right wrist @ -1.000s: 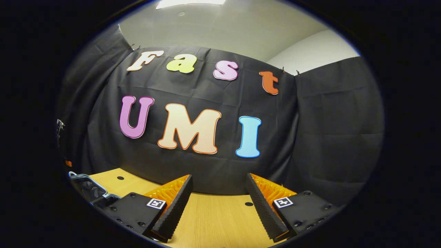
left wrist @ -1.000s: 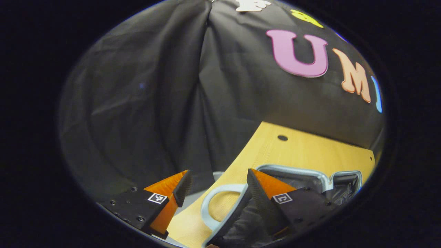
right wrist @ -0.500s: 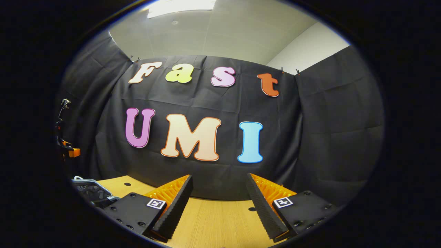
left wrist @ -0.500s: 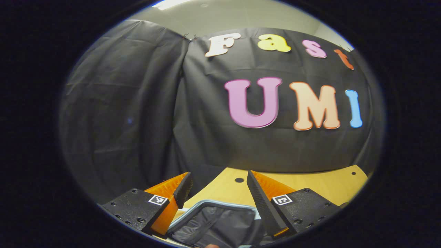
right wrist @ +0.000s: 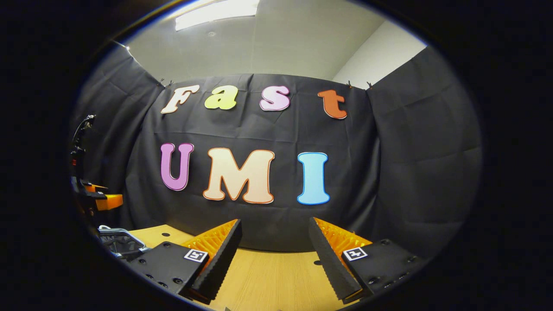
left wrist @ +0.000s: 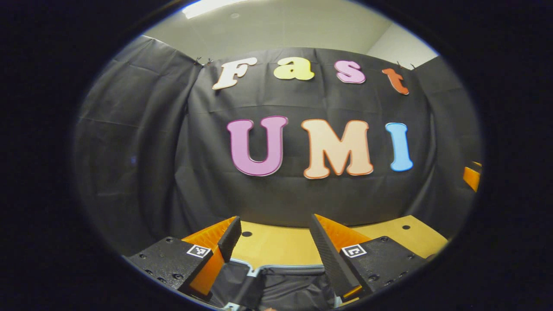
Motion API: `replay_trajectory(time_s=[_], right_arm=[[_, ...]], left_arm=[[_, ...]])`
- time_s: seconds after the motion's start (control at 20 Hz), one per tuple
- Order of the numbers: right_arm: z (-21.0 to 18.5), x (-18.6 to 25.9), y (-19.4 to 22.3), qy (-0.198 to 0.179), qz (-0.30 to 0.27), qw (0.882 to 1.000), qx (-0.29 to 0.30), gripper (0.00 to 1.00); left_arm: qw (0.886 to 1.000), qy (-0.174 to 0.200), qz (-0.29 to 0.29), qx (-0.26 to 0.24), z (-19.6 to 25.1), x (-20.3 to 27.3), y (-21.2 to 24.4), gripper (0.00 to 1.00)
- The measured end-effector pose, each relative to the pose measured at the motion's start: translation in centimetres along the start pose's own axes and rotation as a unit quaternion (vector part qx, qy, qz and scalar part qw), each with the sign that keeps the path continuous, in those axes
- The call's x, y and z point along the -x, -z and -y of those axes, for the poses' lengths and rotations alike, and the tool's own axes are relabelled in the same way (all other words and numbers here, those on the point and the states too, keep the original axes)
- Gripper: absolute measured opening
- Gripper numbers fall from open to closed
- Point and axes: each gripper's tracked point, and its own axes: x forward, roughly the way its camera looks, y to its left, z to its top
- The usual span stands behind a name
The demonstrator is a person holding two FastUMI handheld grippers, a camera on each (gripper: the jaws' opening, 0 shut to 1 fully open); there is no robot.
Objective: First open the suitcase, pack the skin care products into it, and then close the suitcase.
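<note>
While both pairs of tongs are raised and point at the booth wall rather than down at the work, the suitcase sits low at the edge of each view. In the left gripper view the left tongs (left wrist: 274, 246) stand wide apart with nothing between them, and the suitcase (left wrist: 281, 283) lies just below and in front of them: a pale rim with dark fabric lining inside it, which suggests the lid is already up, resting on the wooden table (left wrist: 281, 246). In the right gripper view the right tongs (right wrist: 274, 250) are likewise spread and empty above bare table (right wrist: 268, 276), the suitcase (right wrist: 119, 242) lies far to their left, and above it hangs the other gripper (right wrist: 101, 198). I cannot pick out any skin care products, so the packing step looks barely begun at best. The main risk is that a reach starts blind: with the cameras aimed high, a downward move could bring a finger onto the suitcase rim or snag the loose lining, tipping the case or shoving it along the table. A second risk is the left tongs catching the rim from so close above and dragging the case off line before anything is packed. Swinging the right tongs across could also clip the other gripper above the case.
</note>
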Motion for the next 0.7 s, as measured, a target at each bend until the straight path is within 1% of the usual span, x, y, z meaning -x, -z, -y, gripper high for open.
replay_trajectory(time_s=[0.05, 0.1, 0.15, 0.4, 0.55, 0.7], right_arm=[[0.4, 0.1, 0.1, 0.0, 0.0, 1.0, -0.003, 0.97], [0.8, 0.3, 0.2, 0.0, 0.0, 1.0, -0.005, 0.99], [1.2, 0.4, 0.4, -0.001, -0.001, 1.0, -0.007, 0.97], [2.9, 1.5, 1.2, -0.008, -0.007, 1.0, -0.011, 0.97], [3.9, 2.2, 1.6, -0.016, -0.011, 1.0, -0.01, 0.97], [4.9, 2.9, 1.9, -0.023, -0.013, 1.0, -0.009, 0.97]], left_arm=[[1.0, 0.007, -0.004, -0.001, 1.4, 0.2, 0.3, 0.94], [1.0, 0.016, -0.006, -0.001, 3.0, 0.5, 0.5, 0.94], [1.0, 0.024, -0.01, -0.001, 4.4, 0.9, 0.7, 0.94], [0.997, 0.063, -0.038, 0.01, 11.3, 2.9, 3.2, 0.94], [0.994, 0.089, -0.063, 0.023, 15.7, 4.6, 5.3, 0.94], [0.99, 0.113, -0.087, 0.022, 19.9, 6.2, 7.5, 0.94]])
